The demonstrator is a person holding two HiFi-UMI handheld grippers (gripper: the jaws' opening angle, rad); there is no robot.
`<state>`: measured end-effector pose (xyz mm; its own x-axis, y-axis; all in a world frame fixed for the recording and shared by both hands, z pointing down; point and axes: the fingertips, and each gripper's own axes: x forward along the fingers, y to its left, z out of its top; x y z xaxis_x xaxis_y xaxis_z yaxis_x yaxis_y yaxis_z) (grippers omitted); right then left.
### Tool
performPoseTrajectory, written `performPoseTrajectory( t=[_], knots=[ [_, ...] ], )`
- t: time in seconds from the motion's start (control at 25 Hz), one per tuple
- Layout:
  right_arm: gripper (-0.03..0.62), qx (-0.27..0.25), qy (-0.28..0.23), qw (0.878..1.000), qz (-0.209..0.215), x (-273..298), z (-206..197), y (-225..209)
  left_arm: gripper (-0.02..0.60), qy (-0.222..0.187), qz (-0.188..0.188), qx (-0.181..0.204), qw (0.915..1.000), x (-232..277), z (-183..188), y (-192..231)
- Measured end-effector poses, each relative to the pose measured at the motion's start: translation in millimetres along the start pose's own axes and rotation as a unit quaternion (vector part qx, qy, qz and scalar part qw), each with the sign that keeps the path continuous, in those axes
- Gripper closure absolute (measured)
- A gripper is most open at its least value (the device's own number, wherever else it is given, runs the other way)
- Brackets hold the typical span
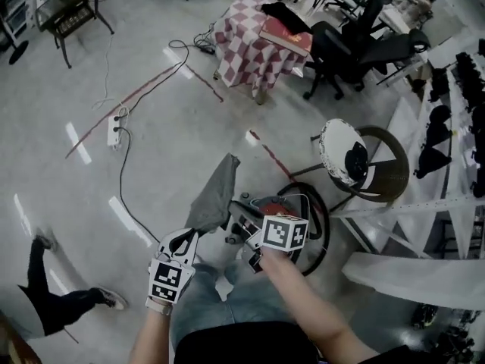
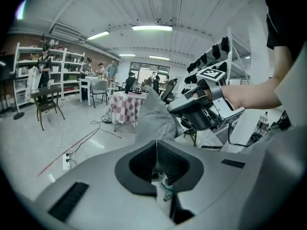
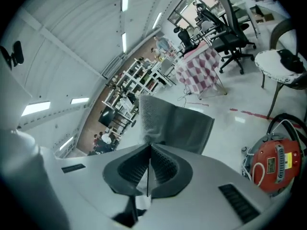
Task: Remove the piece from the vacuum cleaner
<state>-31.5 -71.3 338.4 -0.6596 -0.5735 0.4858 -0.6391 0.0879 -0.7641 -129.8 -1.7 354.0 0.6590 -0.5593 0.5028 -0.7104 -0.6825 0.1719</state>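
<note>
A grey cloth piece [image 1: 215, 194] hangs lifted above the floor in the head view, in front of the red vacuum cleaner [image 1: 274, 205]. My left gripper [image 1: 184, 239] is shut on the cloth's lower left edge. The right gripper [image 1: 241, 230] is shut on its lower right edge, its marker cube covering part of the vacuum. In the left gripper view the cloth [image 2: 154, 115] rises straight from the closed left gripper [image 2: 156, 145], with the right gripper [image 2: 194, 113] beside it. In the right gripper view the cloth [image 3: 177, 123] stands up from the closed right gripper [image 3: 147, 147], and the vacuum [image 3: 272, 165] sits on the floor at lower right.
A black hose [image 1: 321, 220] loops round the vacuum. A white round stool [image 1: 342, 152] and white shelving [image 1: 424, 203] stand to the right. At the back are a chequered table [image 1: 254, 48] and office chairs [image 1: 356, 48]. A power strip [image 1: 115, 131] with cable lies left; a person's legs [image 1: 53, 302] are at lower left.
</note>
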Motion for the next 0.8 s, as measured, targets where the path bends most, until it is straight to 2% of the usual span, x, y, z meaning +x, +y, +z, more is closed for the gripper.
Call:
performPoseTrajectory(
  t=[0.2,0.36,0.64,0.8],
  knots=[
    [0.557,-0.005,-0.069,0.998,0.005,-56.9,31.9,32.6,0.555,-0.026,-0.022,0.044,0.9984,-15.4,61.5,-19.5],
    [0.557,0.011,-0.121,0.993,0.012,-100.5,52.8,58.6,0.555,-0.044,-0.040,0.067,0.9960,-24.2,108.0,-37.5],
    [0.557,0.012,-0.179,0.984,0.018,-172.1,78.0,97.5,0.555,-0.067,-0.066,0.099,0.9906,-40.7,180.4,-70.7],
    [0.557,0.017,-0.202,0.979,0.018,-199.8,86.7,111.6,0.555,-0.079,-0.076,0.111,0.9878,-47.6,208.3,-86.1]
  ],
)
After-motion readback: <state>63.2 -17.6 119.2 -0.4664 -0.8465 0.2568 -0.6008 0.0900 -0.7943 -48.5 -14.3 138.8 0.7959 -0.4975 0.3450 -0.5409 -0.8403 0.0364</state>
